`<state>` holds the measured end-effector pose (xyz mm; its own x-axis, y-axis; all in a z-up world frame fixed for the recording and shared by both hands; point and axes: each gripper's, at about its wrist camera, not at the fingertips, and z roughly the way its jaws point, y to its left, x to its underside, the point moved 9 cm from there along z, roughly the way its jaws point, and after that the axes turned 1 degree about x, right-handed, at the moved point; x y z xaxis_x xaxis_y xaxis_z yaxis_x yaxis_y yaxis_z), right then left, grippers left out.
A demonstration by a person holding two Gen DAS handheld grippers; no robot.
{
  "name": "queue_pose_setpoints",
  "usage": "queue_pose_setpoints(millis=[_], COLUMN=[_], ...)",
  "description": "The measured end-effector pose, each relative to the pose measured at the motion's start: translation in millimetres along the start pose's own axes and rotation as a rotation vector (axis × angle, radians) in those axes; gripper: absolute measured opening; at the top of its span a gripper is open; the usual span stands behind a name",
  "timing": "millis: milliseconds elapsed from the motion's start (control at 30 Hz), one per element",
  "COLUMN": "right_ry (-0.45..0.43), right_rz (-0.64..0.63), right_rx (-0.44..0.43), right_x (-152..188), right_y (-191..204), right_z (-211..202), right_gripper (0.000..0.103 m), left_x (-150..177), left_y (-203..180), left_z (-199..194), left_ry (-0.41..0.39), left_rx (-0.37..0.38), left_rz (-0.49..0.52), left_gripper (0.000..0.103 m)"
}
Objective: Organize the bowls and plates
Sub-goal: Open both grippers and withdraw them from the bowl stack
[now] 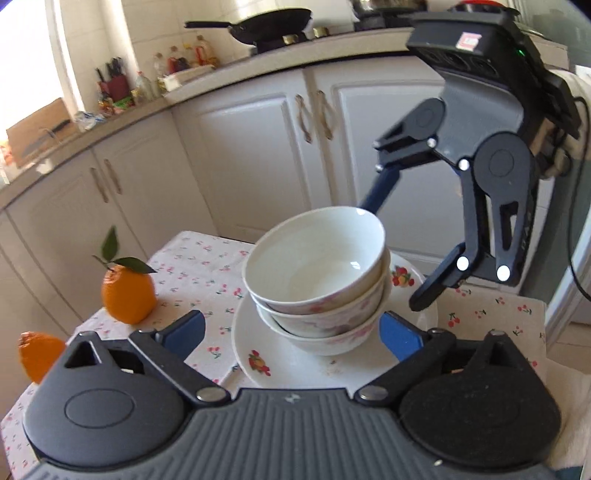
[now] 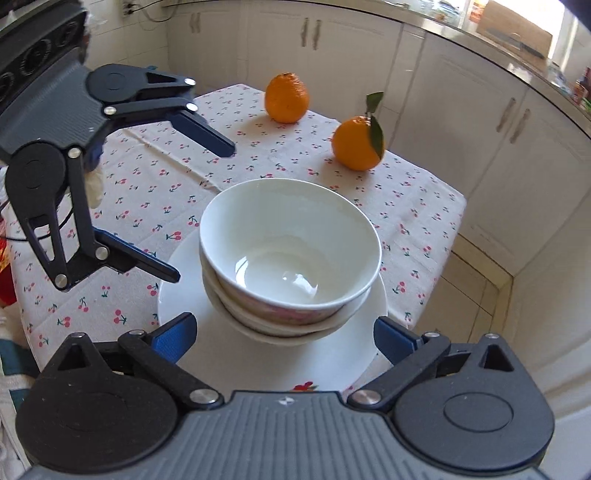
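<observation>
Three white bowls with pink flowers are nested in a leaning stack (image 1: 317,277) (image 2: 291,254) on a white plate with fruit prints (image 1: 314,365) (image 2: 177,295). The plate lies on a small table with a cherry-print cloth (image 1: 199,266) (image 2: 155,177). My left gripper (image 1: 291,332) (image 2: 205,210) is open and empty, its fingers wide on either side of the stack's near side. My right gripper (image 2: 284,332) (image 1: 391,258) is open and empty too, facing the stack from the opposite side, one finger behind the top bowl's rim.
Two oranges (image 1: 127,291) (image 2: 358,142) (image 2: 286,98) (image 1: 38,354) stand on the cloth beyond the plate, one with leaves. White kitchen cabinets (image 1: 258,147) (image 2: 480,129) surround the table. A black pan (image 1: 266,26) and bottles sit on the counter.
</observation>
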<state>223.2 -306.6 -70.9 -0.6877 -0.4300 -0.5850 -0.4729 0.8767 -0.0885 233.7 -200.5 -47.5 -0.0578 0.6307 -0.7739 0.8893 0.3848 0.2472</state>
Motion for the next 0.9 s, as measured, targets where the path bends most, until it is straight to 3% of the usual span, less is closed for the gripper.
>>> queue_pose_setpoints(millis=[100, 200, 333, 433, 600, 733, 900], right_ry=[0.030, 0.037, -0.022, -0.056, -0.127, -0.149, -0.166], right_rz=[0.117, 0.229, 0.446, 0.535, 0.589, 0.582, 0.593], right_rx=[0.109, 0.231, 0.338, 0.390, 0.432, 0.480, 0.479], right_x=[7, 17, 33, 40, 39, 36, 34], right_y=[10, 21, 38, 58, 85, 88, 90], right_z=[-16, -33, -53, -65, -87, -96, -98], right_gripper=[0.103, 0.103, 0.103, 0.103, 0.103, 0.103, 0.103], left_x=[-2, 0, 14, 26, 40, 46, 52], left_y=[-4, -11, -13, -15, -13, -13, -14], left_z=[-35, -61, -85, -100, -120, -127, -123], left_ry=[-0.075, -0.101, -0.057, -0.017, 0.021, 0.041, 0.077], left_rx=[-0.126, -0.203, -0.325, -0.386, -0.434, -0.459, -0.462], left_rz=[-0.041, -0.138, -0.310, -0.419, -0.558, -0.589, -0.628], left_gripper=[0.102, 0.102, 0.102, 0.102, 0.102, 0.102, 0.102])
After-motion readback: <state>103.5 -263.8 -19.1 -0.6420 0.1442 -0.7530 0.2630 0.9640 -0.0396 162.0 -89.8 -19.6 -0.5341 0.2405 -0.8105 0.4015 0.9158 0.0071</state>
